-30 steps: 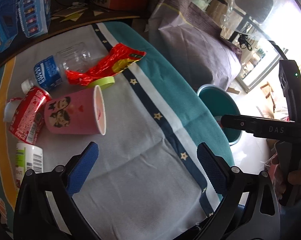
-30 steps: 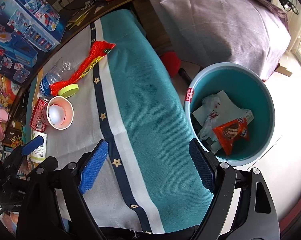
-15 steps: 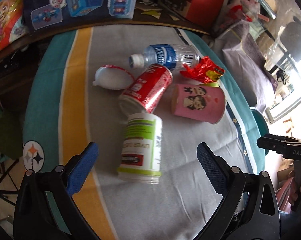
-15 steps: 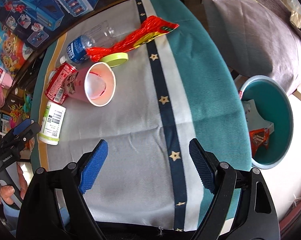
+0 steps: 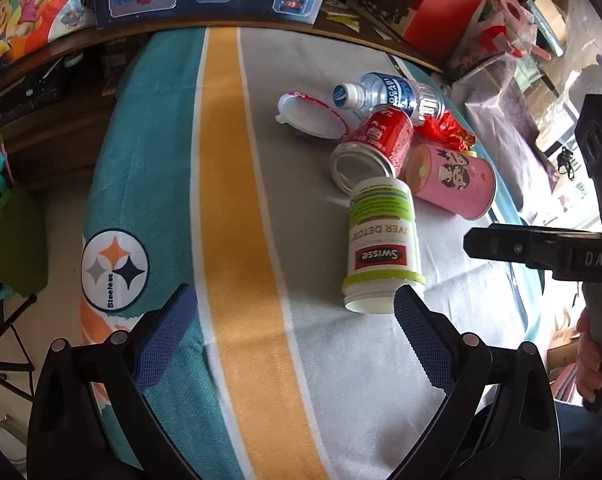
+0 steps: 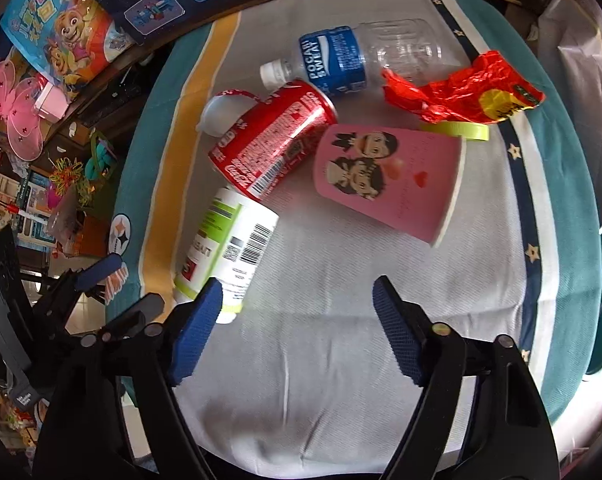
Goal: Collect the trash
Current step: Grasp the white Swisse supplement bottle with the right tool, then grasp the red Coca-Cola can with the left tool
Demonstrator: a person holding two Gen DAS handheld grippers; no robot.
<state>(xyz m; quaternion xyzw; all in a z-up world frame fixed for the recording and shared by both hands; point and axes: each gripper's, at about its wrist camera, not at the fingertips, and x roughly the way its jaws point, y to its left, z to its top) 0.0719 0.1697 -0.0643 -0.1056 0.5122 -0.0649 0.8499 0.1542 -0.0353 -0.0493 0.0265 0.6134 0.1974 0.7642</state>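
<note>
Both the left gripper (image 5: 293,320) and right gripper (image 6: 297,320) gape empty near the white green-labelled plastic supplement bottle (image 6: 225,250) lying left of centre (likely light, stiff, slippery), best pinched across its barrel.

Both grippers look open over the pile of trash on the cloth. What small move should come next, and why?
Probably ease the left gripper forward and right to straddle the white supplement bottle. It lies on its side nearest that gripper, its open end by the right fingertip, and both grippers are open and hold nothing. The right gripper could equally take the pink cup ahead of it.
</note>
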